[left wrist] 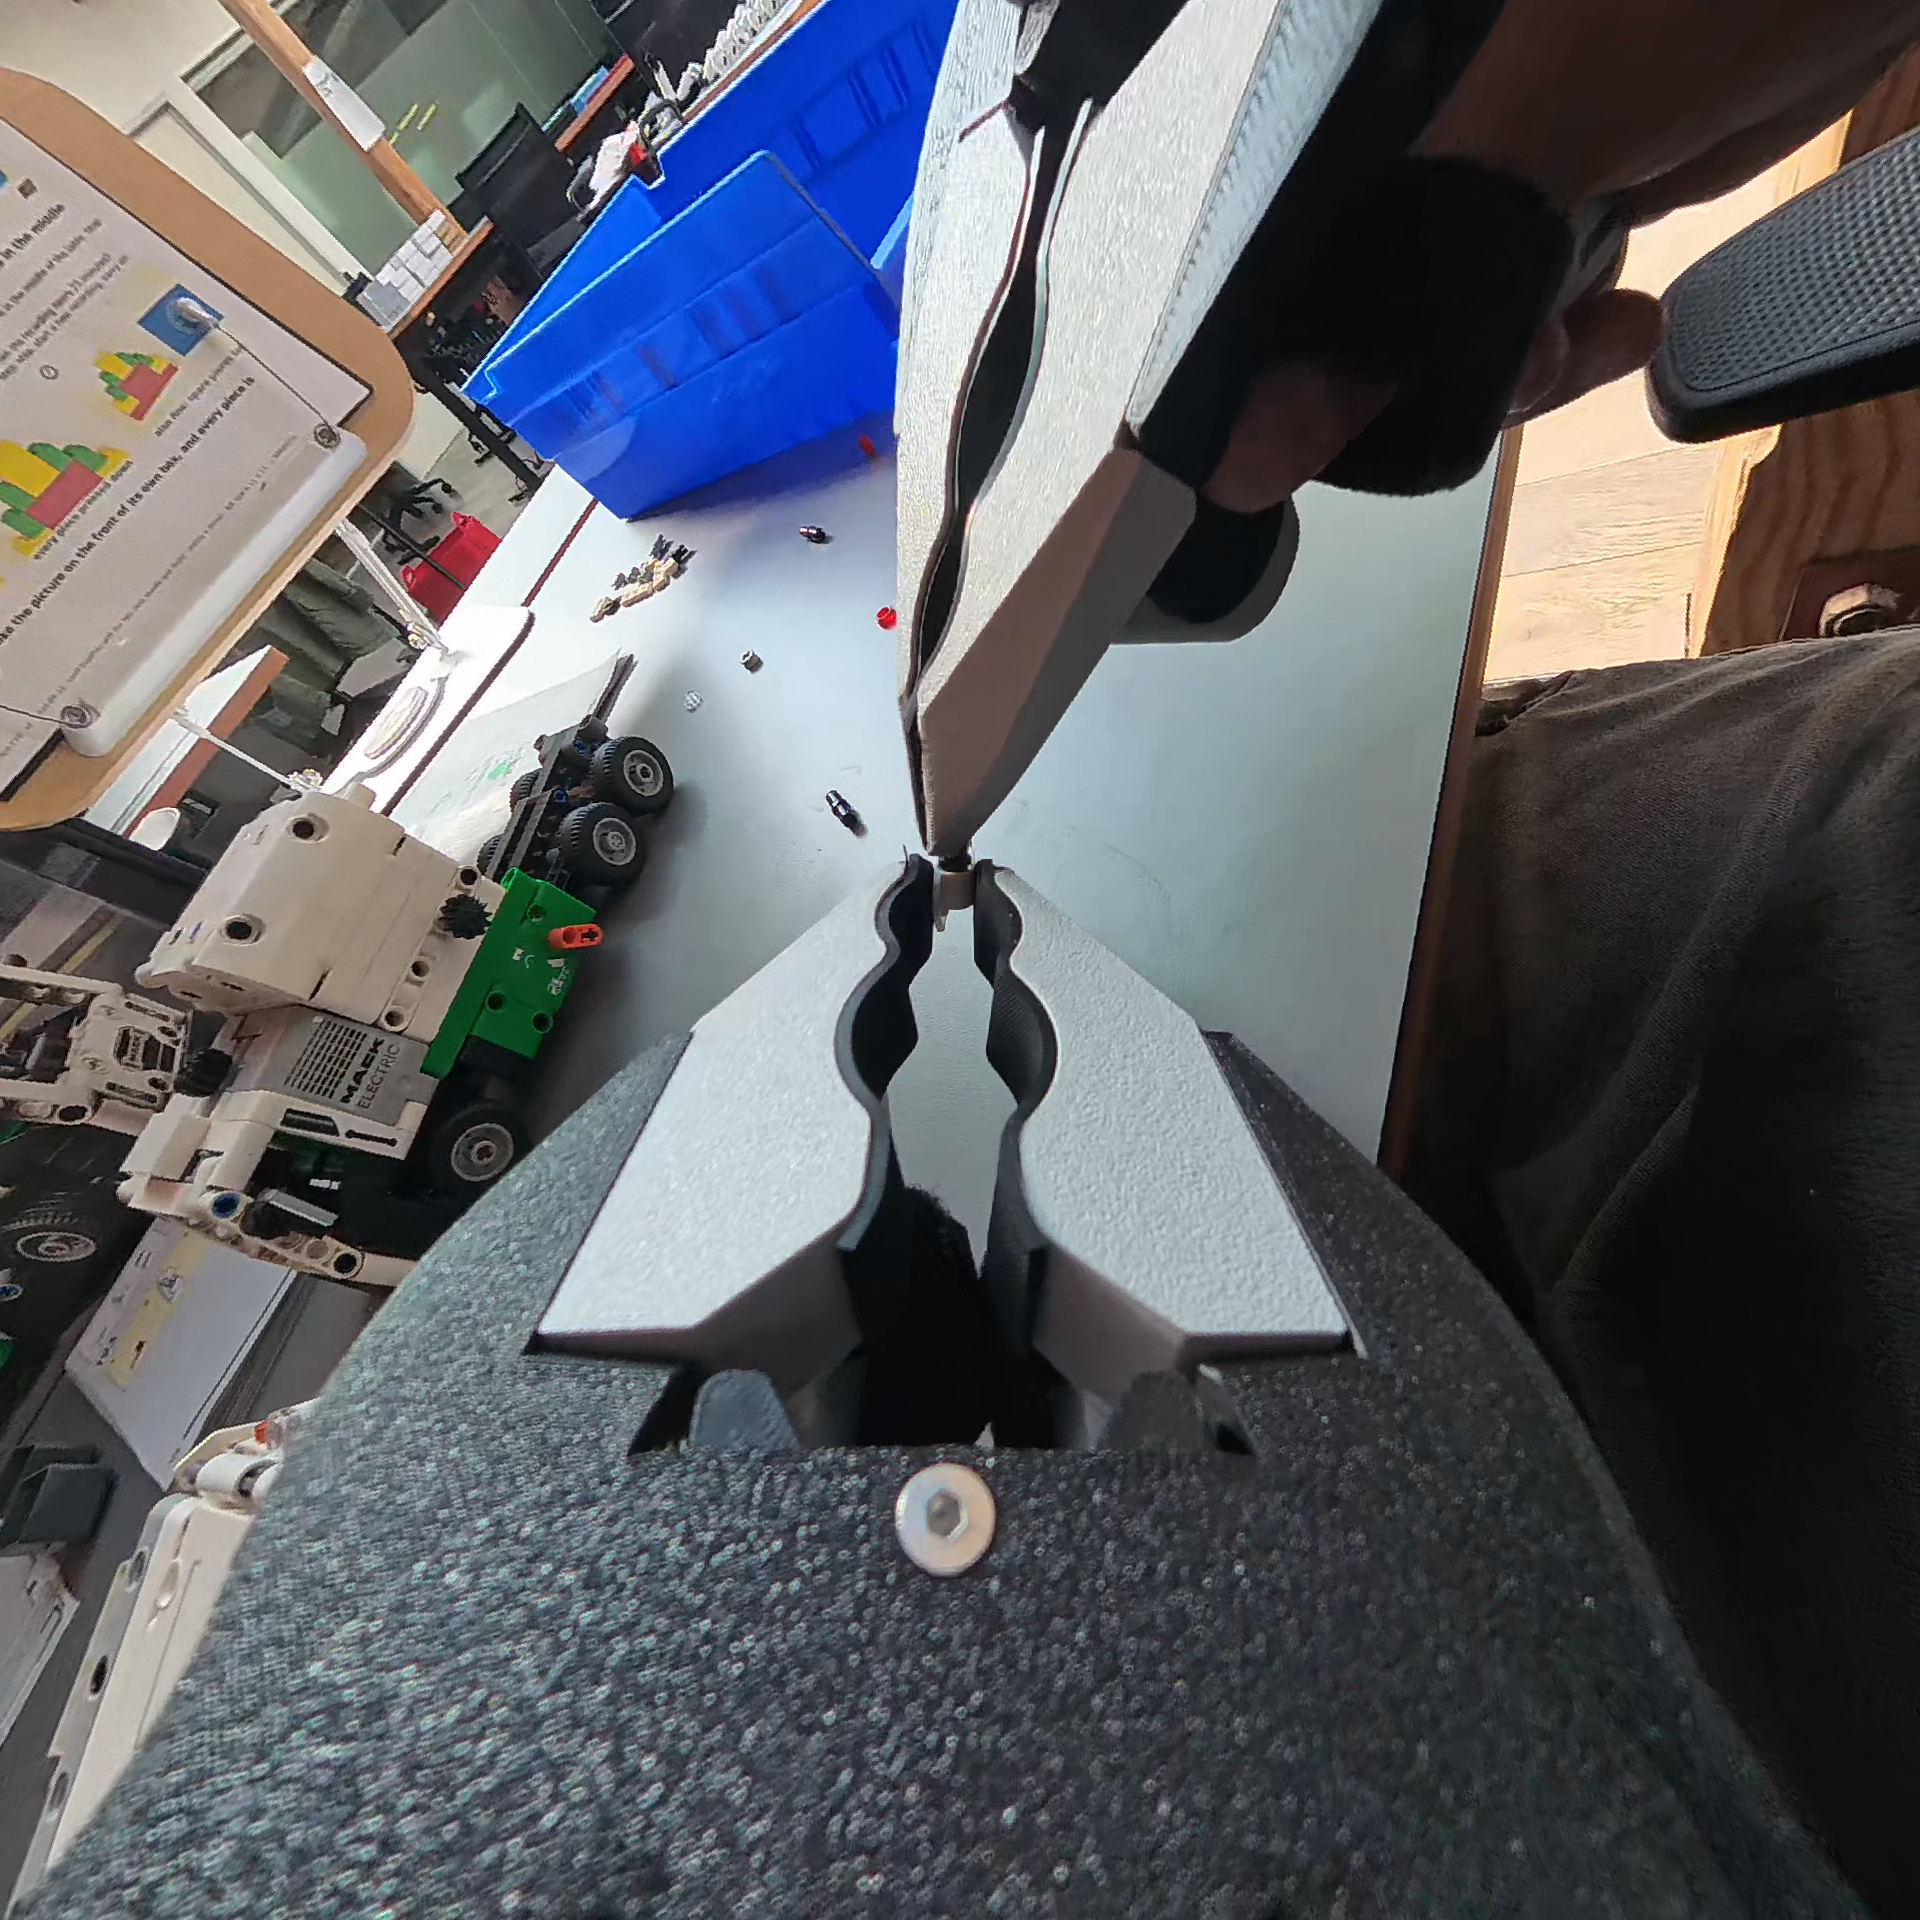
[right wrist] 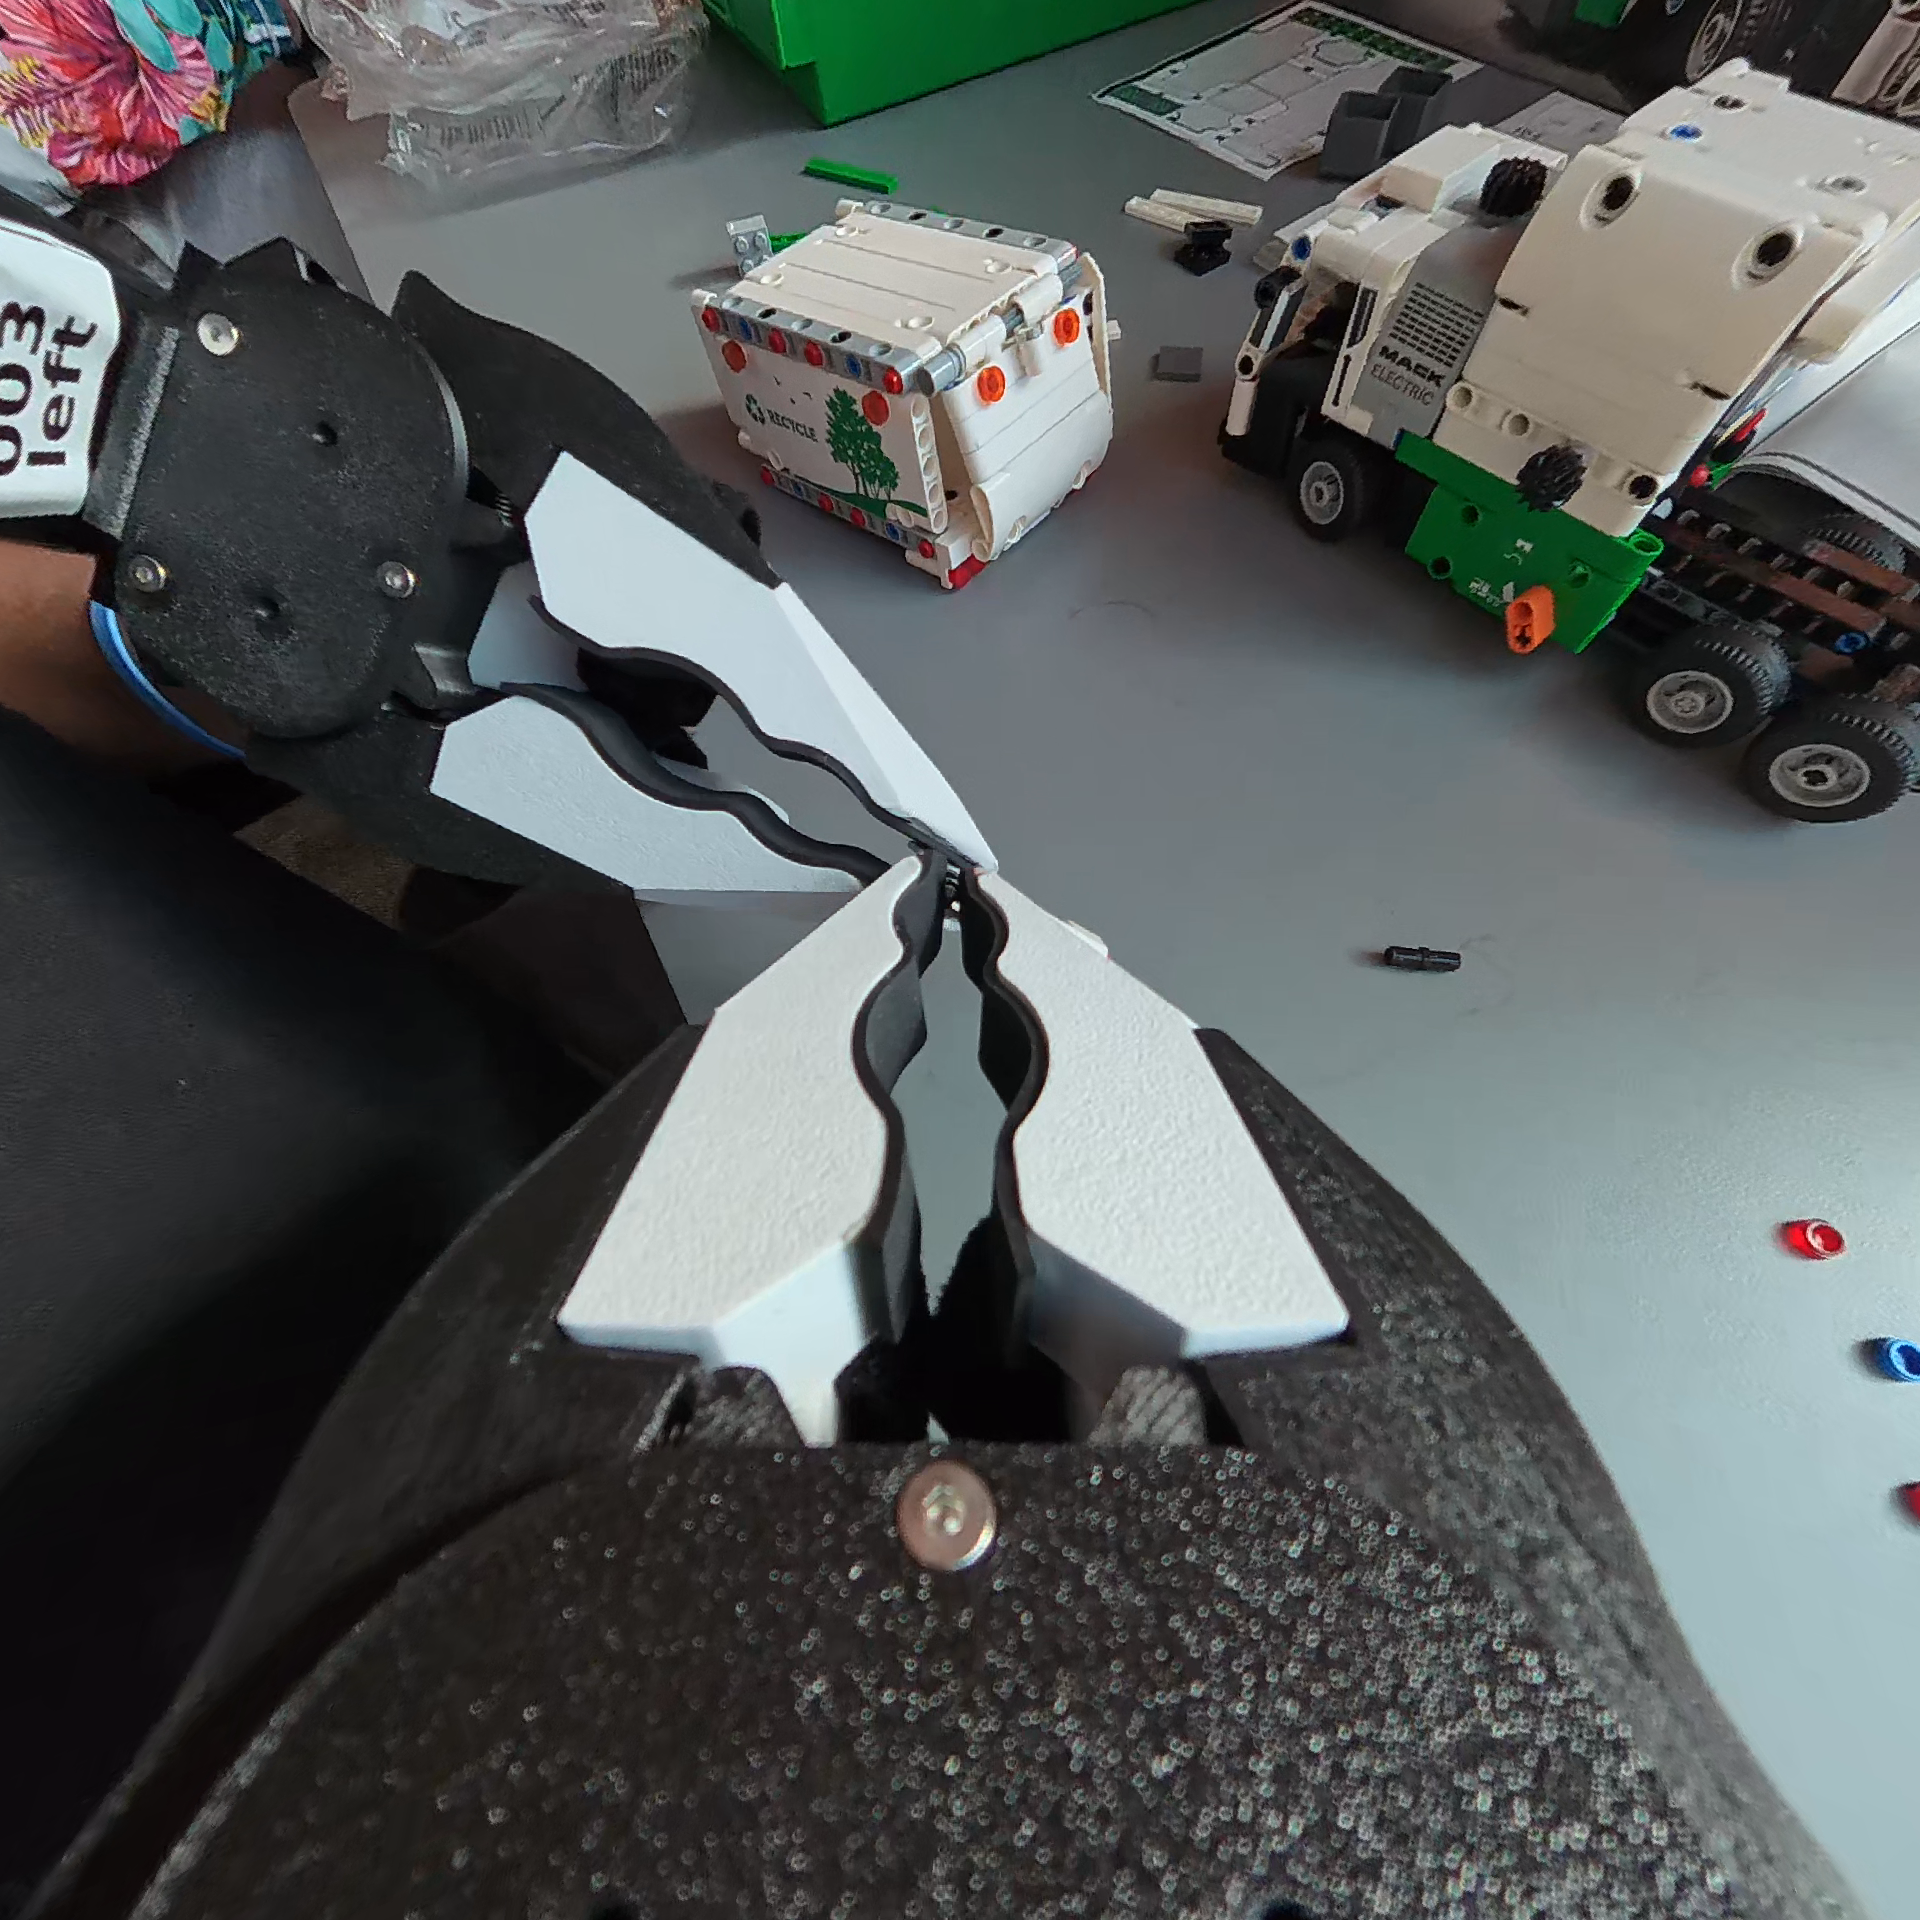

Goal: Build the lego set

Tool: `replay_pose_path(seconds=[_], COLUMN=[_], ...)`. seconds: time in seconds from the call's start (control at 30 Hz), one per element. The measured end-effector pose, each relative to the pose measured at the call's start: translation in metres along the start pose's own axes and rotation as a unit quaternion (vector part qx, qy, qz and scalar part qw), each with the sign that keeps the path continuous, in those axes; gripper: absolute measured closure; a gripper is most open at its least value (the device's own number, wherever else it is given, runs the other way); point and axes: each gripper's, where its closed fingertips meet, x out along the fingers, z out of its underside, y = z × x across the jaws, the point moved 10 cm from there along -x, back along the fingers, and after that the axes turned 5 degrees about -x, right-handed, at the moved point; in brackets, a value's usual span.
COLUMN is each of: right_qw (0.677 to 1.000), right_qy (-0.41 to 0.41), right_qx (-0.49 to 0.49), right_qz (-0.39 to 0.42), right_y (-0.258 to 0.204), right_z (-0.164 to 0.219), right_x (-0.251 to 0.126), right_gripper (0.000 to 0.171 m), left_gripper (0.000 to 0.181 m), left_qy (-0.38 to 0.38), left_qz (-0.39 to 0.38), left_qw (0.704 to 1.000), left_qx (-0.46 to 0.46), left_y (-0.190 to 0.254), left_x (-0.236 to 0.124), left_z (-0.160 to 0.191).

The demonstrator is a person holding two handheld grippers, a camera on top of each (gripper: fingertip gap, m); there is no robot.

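Observation:
My left gripper (left wrist: pixel 952 885) is shut on a small light grey piece (left wrist: pixel 954 898), held above the grey table. My right gripper (left wrist: pixel 943 844) comes in from above, tip to tip with the left one, shut on a small black pin (left wrist: pixel 951 860) that touches the grey piece. In the right wrist view my right gripper (right wrist: pixel 948 885) pinches the black pin (right wrist: pixel 951 891), and the left gripper (right wrist: pixel 951 854) reaches in from the left. The white and green truck (right wrist: pixel 1507 395) (left wrist: pixel 343 1018) stands to the side. A white container body (right wrist: pixel 904 405) with a tree graphic sits apart from it.
A loose black pin (right wrist: pixel 1421 958) (left wrist: pixel 844 810), a red stud (right wrist: pixel 1813 1238) and a blue stud (right wrist: pixel 1893 1356) lie on the table. Blue bins (left wrist: pixel 707 332), a green box (right wrist: pixel 883 52), an instruction sheet (right wrist: pixel 1278 83) and plastic bags (right wrist: pixel 499 83) stand farther back. The table edge (left wrist: pixel 1444 831) is close. Only a small space, under 4 cm, lies between the two pairs of fingers. From either gripper's tips it is about 20 centimeters to the red stud (right wrist: pixel 1813 1238). My left wrist view (left wrist: pixel 888 618) looks at it from another angle.

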Motion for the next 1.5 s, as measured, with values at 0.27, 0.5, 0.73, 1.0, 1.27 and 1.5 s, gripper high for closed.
replay_pose_path(seconds=[0.27, 0.5, 0.73, 1.0, 1.27, 1.5], right_qw=[0.995, 0.997, 0.985, 0.949, 0.934, 0.866], right_qy=[0.068, -0.026, -0.086, -0.098, -0.129, -0.444], right_qx=[0.060, -0.059, -0.130, -0.228, -0.248, -0.177], right_qz=[-0.049, 0.052, -0.080, -0.195, -0.225, -0.144], right_y=[0.020, 0.088, 0.124, 0.143, 0.147, 0.145], right_z=[0.000, 0.023, 0.025, 0.021, 0.012, -0.022], right_x=[-0.015, -0.011, 0.017, 0.036, 0.040, -0.016], right_gripper=[0.163, 0.146, 0.144, 0.151, 0.167, 0.167], left_gripper=[0.175, 0.175, 0.175, 0.175, 0.175, 0.175], left_qy=[0.039, 0.050, 0.056, 0.066, 0.056, 0.052], left_qz=[-0.002, -0.015, -0.009, -0.003, -0.004, -0.004], left_qw=[0.999, 0.993, 0.993, 0.993, 0.995, 0.996], left_qx=[-0.031, -0.110, -0.105, -0.100, -0.088, -0.068], left_y=[-0.008, -0.029, -0.028, -0.027, -0.024, -0.020], left_x=[-0.006, -0.014, -0.015, -0.017, -0.015, -0.014], left_z=[-0.001, 0.005, 0.004, 0.004, 0.004, 0.004])
